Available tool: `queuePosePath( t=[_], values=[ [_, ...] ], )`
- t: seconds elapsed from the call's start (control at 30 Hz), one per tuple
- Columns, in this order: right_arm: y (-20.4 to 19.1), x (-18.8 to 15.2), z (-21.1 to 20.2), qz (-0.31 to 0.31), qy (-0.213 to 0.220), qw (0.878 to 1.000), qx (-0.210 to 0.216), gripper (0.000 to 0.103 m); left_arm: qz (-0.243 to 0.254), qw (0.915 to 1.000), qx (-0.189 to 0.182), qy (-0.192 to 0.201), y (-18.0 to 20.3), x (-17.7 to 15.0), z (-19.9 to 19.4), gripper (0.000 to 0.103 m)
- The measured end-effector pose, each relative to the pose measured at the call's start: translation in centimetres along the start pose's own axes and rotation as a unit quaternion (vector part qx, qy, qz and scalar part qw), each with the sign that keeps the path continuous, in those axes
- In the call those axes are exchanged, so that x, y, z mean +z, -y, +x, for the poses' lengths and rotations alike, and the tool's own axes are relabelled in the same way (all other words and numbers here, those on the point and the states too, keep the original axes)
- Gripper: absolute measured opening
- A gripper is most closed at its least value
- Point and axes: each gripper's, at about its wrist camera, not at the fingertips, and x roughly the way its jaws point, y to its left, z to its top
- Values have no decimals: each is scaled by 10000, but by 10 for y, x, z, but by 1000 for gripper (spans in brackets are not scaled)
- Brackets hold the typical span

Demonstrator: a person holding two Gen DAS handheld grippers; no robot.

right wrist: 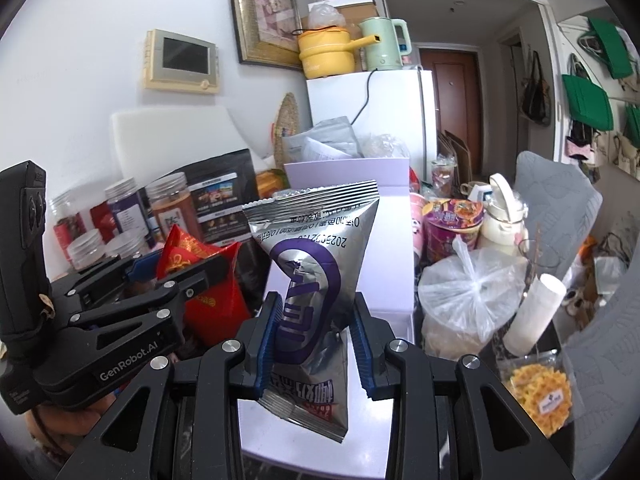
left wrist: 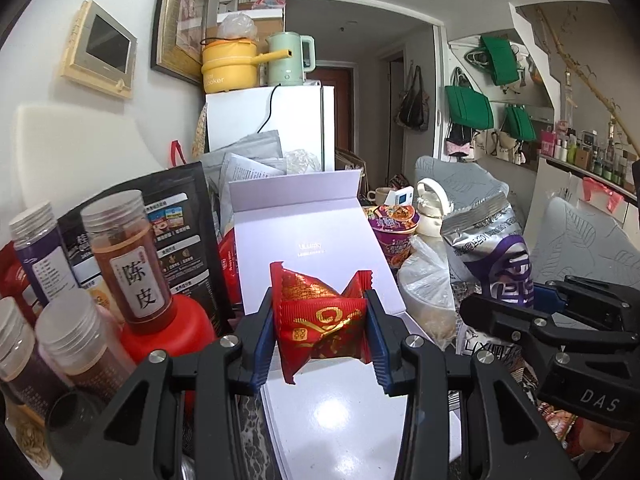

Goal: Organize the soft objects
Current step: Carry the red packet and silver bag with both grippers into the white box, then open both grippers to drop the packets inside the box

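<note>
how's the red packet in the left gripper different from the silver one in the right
The red packet is red with gold print; the silver packet is foil with purple markings. The red packet is short and squat with a pinched, twisted top; the silver packet stands taller, tapering from a wide crimped top edge to where the pads pinch it. Both are soft sealed packets, one clamped in the left gripper, one in the right gripper, above the white box.

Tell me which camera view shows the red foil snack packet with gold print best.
The left wrist view: the red foil snack packet sits centred, clamped in the left gripper. The right wrist view shows only part of it, at the left and partly behind that gripper's fingers.
</note>
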Motion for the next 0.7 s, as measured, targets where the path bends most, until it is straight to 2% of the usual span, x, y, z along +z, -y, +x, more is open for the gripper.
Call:
queuePosePath(
  t=[0.17,0.37,0.7],
  values=[
    [9,3,22,-19,-115,9998,-188,33,56,9996,133,-242,-5,-2,33,40],
    [24,-7,47,75,-433,9984,-348,33,-11,9985,67,-535,-6,-12,59,40],
    [33,-15,66,152,-637,9968,-463,34,36,9976,83,-684,0,-19,74,41]
  ],
)
